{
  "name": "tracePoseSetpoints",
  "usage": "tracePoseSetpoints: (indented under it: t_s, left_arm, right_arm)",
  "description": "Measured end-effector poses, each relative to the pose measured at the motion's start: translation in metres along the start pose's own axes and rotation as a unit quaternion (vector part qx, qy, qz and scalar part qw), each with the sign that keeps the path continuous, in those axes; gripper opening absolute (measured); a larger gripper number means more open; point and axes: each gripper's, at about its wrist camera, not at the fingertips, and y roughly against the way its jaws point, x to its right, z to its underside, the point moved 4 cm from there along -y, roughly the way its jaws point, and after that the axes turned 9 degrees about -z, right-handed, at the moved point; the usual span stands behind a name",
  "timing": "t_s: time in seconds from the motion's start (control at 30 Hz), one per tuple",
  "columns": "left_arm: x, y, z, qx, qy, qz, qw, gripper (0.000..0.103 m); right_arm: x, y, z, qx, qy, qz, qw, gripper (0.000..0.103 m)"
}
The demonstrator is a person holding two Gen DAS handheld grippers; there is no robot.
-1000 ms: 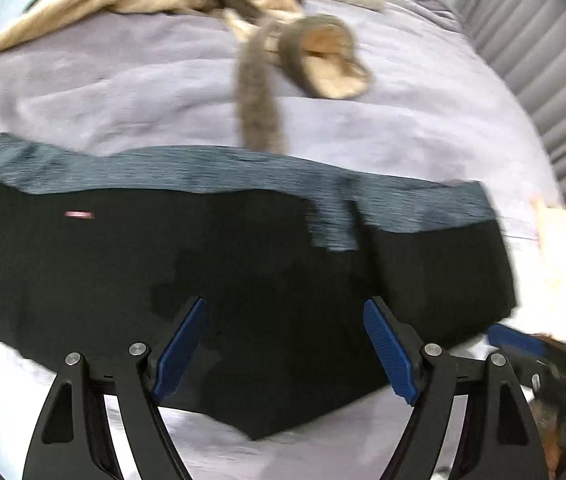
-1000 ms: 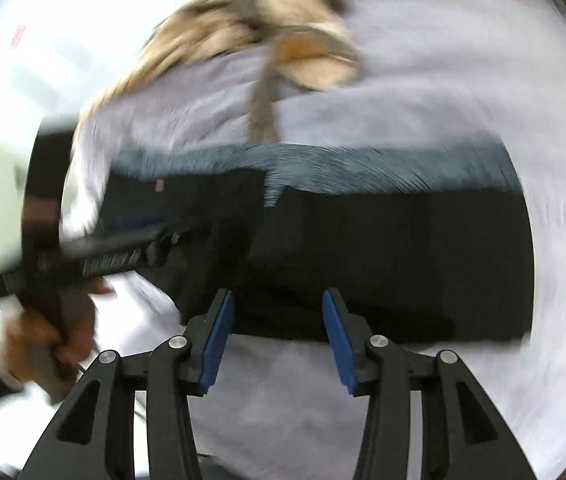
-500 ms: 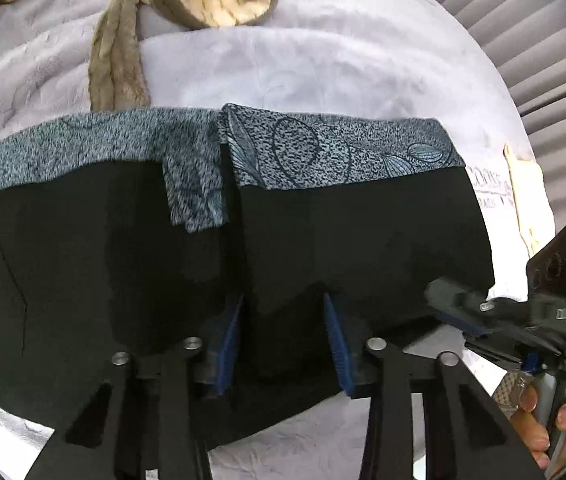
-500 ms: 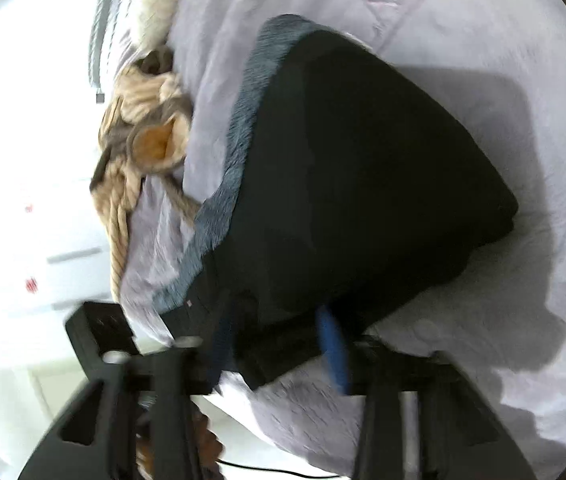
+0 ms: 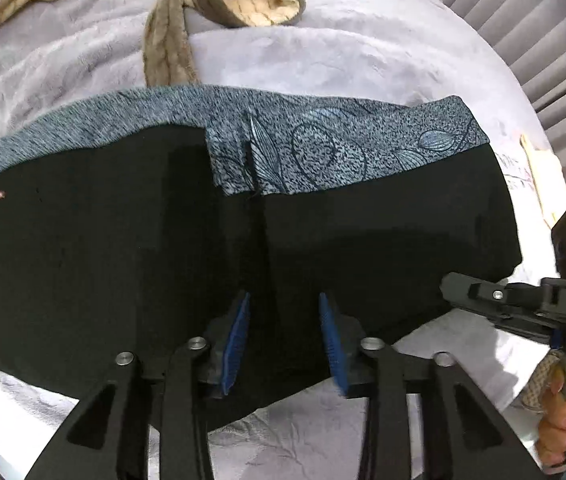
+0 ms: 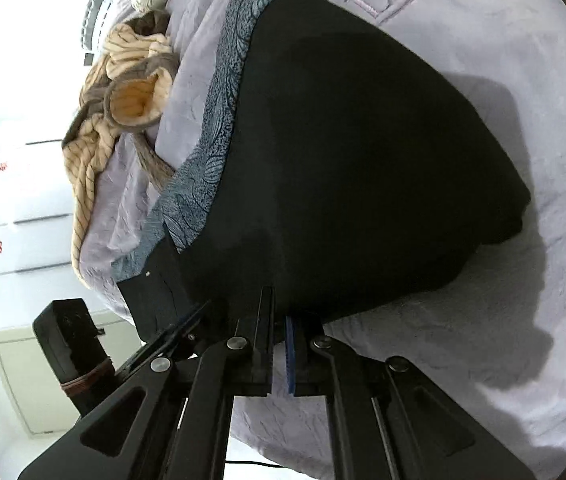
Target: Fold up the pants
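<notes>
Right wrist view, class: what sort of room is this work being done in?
Probably a bedroom. The black pants with a grey patterned waistband lie on a lilac plush bedspread, a beige striped quilted garment is heaped nearby, and white drawer fronts stand behind.

The black pants [image 5: 123,260] lie flat on the grey bedspread [image 5: 363,60], patterned waistband on the far side. The left gripper [image 5: 283,340] hovers over their near edge, jaws just reopening, fabric between but unpinched. At right, a hand [image 5: 563,420] holds the right gripper [image 5: 449,284] at the pants' corner.
</notes>
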Motion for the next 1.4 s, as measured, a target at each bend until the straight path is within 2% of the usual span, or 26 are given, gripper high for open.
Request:
tracePoseSetpoints:
  t_s: [0.03,0.1,0.17,0.2,0.3,0.4,0.47,0.53,0.63,0.7,0.73,0.8,0.87,0.93,1.0,1.1,1.17,1.23,1.3,1.4]
  left_arm:
    - [0.000,0.004,-0.001,0.006,0.000,-0.012,0.9999,0.067]
    - [-0.004,0.015,-0.004,0.016,0.003,-0.013,0.9998,0.067]
    - [-0.009,0.026,-0.008,0.024,0.009,-0.018,0.9995,0.067]
    - [-0.012,0.033,-0.012,0.030,0.011,-0.024,0.9992,0.067]
    - [-0.015,0.050,-0.026,0.050,0.016,-0.029,0.9982,0.067]
    - [-0.002,0.052,-0.050,0.059,0.010,-0.027,0.9978,0.067]
    - [0.011,0.042,-0.060,0.055,-0.002,-0.029,0.9980,0.067]
    - [0.022,0.027,-0.067,0.050,-0.011,-0.021,0.9985,0.067]
    - [0.043,0.002,-0.070,0.032,-0.030,-0.020,0.9988,0.067]
    - [0.049,-0.010,-0.068,0.024,-0.043,-0.033,0.9983,0.067]
    - [0.050,-0.011,-0.064,0.025,-0.049,-0.037,0.9978,0.067]
    - [0.049,-0.010,-0.057,0.031,-0.057,-0.029,0.9975,0.067]
    - [0.048,-0.010,-0.050,0.032,-0.068,-0.027,0.9968,0.067]
    - [0.050,-0.012,-0.047,0.035,-0.082,-0.039,0.9953,0.067]
    - [0.053,-0.014,-0.045,0.038,-0.090,-0.051,0.9939,0.067]
    - [0.050,-0.010,-0.040,0.038,-0.085,-0.056,0.9941,0.067]
    - [0.042,-0.004,-0.034,0.039,-0.074,-0.060,0.9946,0.067]
    - [0.029,0.000,-0.022,0.030,-0.059,-0.077,0.9948,0.067]
    - [0.009,0.007,-0.011,0.024,-0.029,-0.071,0.9968,0.067]
    - [-0.019,0.018,0.005,0.018,0.006,-0.073,0.9972,0.067]
  right_arm:
    - [-0.004,0.000,-0.001,-0.012,0.009,0.001,1.000,0.008]
    - [-0.024,0.006,-0.002,-0.057,0.062,0.002,0.996,0.018]
    - [-0.047,0.021,-0.004,-0.072,0.115,-0.016,0.991,0.050]
    - [-0.056,0.030,-0.008,-0.068,0.139,-0.023,0.988,0.053]
    - [-0.073,0.065,-0.036,-0.022,0.182,-0.026,0.983,0.054]
    - [-0.053,0.082,-0.085,0.036,0.173,0.034,0.984,0.054]
    - [-0.034,0.077,-0.108,0.042,0.159,0.061,0.985,0.054]
    - [-0.017,0.064,-0.126,0.031,0.131,0.052,0.990,0.054]
    - [0.009,0.037,-0.139,-0.006,0.075,0.000,0.997,0.054]
    - [0.017,0.029,-0.139,-0.013,0.049,-0.009,0.999,0.044]
    - [0.012,0.033,-0.135,-0.010,0.048,-0.027,0.998,0.040]
    - [-0.004,0.044,-0.123,-0.013,0.072,-0.051,0.996,0.034]
    - [-0.016,0.045,-0.115,-0.016,0.105,-0.006,0.994,0.034]
    - [-0.021,0.038,-0.116,-0.013,0.136,0.065,0.988,0.034]
    - [-0.018,0.018,-0.121,-0.011,0.165,0.149,0.975,0.035]
    - [-0.020,0.009,-0.119,0.004,0.194,0.211,0.958,0.051]
    - [-0.026,0.015,-0.115,0.012,0.209,0.233,0.950,0.064]
    - [-0.035,0.024,-0.107,0.014,0.218,0.247,0.944,0.066]
    - [-0.045,0.038,-0.098,0.027,0.229,0.269,0.935,0.069]
    - [-0.061,0.061,-0.086,0.058,0.249,0.257,0.932,0.069]
